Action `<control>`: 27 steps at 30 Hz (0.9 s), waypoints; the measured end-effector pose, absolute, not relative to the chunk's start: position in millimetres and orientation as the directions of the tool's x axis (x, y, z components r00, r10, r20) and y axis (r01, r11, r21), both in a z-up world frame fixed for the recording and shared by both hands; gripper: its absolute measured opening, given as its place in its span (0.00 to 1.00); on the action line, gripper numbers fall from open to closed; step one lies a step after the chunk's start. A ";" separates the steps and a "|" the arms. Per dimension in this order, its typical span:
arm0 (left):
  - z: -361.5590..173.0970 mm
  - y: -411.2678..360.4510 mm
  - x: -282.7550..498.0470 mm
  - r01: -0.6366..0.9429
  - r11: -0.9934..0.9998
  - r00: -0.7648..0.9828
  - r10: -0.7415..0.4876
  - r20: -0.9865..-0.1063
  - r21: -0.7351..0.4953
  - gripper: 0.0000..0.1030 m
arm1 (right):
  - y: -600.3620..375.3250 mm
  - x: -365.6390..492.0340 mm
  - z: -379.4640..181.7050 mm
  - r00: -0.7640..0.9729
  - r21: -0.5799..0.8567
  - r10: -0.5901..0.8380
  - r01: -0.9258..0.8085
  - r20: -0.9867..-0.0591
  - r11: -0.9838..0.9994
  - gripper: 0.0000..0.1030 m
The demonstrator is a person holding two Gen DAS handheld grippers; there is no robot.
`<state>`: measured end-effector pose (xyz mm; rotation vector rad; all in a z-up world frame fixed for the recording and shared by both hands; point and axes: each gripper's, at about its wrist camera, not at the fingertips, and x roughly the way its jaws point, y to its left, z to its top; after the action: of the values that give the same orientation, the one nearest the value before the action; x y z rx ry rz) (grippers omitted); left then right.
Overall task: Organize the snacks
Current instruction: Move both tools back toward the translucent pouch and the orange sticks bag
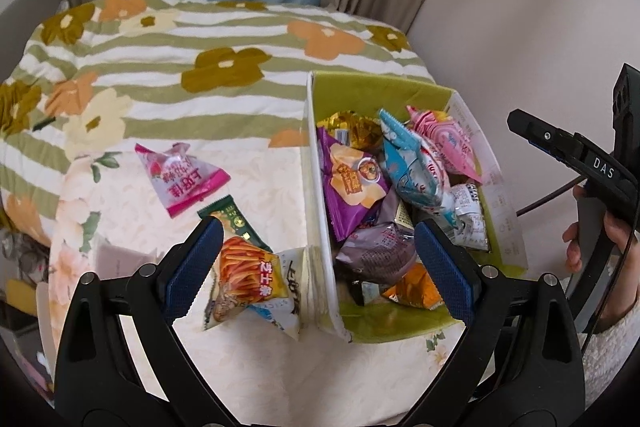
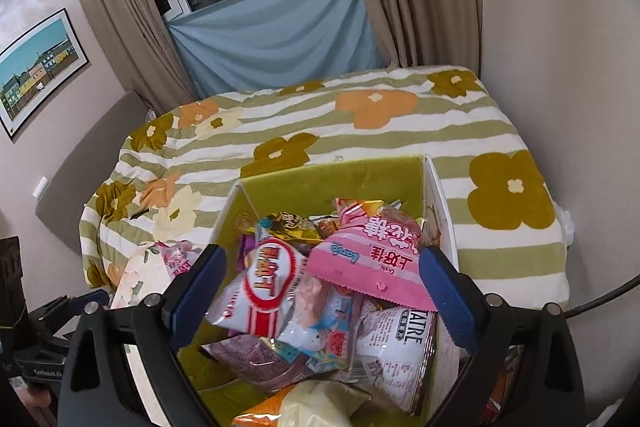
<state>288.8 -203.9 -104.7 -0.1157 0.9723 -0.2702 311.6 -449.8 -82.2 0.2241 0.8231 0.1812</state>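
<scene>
Box [image 1: 320, 187] apparently full of snack packets [image 1: 354, 183]

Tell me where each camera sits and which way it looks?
Left wrist: sits on the left gripper, looking down at loose packets beside the box; its open fingers, the right gripper and a hand show.
Right wrist: sits on the right gripper, looking down into the box; its open fingers show.
Shared: box, pink packet, blanket, curtains.

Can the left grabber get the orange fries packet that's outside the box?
Probably yes. The left gripper is open, and the orange fries packet lies on top beside the box, right by its left finger, with nothing over it.
</scene>
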 end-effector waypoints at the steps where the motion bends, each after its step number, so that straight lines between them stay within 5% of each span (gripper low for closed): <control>1: -102.1 -201.4 285.6 0.178 0.960 0.539 -0.279 -0.795 -0.217 0.93 | -448.2 309.6 -79.2 0.669 0.265 0.245 -0.074 -0.701 0.961 0.93; 14: -72.4 -112.8 258.8 0.215 0.954 0.573 -0.296 -0.764 -0.209 0.93 | -378.8 248.9 -39.5 0.713 0.211 0.205 -0.082 -0.670 0.974 0.93; 27: -96.5 -0.9 262.1 0.222 0.946 0.483 -0.316 -0.816 -0.235 0.93 | -267.4 220.0 -66.7 0.666 0.237 0.193 -0.025 -0.721 0.971 0.93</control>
<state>262.1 -0.9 -96.5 -0.1020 1.0151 -0.3283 220.0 -267.4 -66.7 0.2143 0.8349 0.1236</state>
